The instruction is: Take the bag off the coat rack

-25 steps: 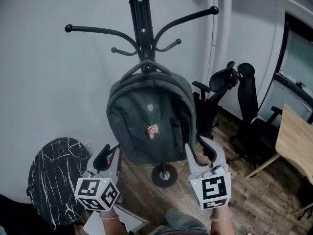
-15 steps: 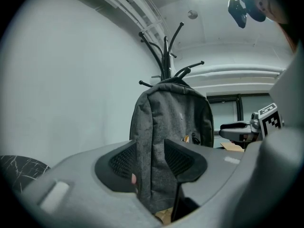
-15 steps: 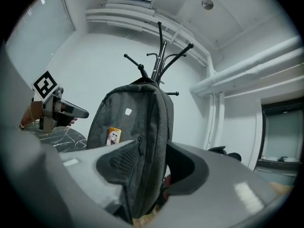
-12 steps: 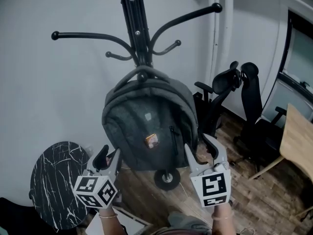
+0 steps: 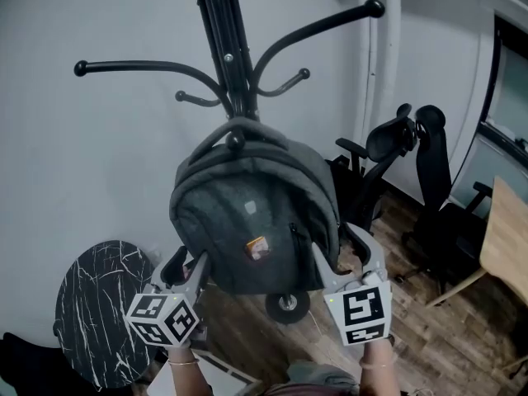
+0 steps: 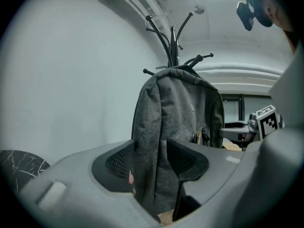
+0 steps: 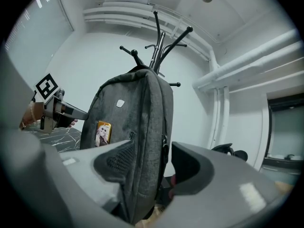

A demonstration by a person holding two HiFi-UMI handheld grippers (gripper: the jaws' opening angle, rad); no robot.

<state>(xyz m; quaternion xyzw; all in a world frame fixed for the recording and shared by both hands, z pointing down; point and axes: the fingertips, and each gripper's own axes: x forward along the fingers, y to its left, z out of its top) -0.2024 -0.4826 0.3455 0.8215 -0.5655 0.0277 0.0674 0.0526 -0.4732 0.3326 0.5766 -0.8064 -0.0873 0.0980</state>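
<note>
The left gripper and right gripper are flanking the bottom of the grey bag. Both sets of jaws are opening, and each is straddling a side edge of the bag without clamping it. The bag is hanging by its top loop from the black rack before a white wall. A marbled table is standing lower left, and chairs are sitting farther right.

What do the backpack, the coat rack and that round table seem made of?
Backpack: grey woven fabric, matte, heathered weave shows. Coat rack: probably black-painted metal, thin curved arms, slight sheen. Round table: black marble look, white veins; possibly imitation.
</note>
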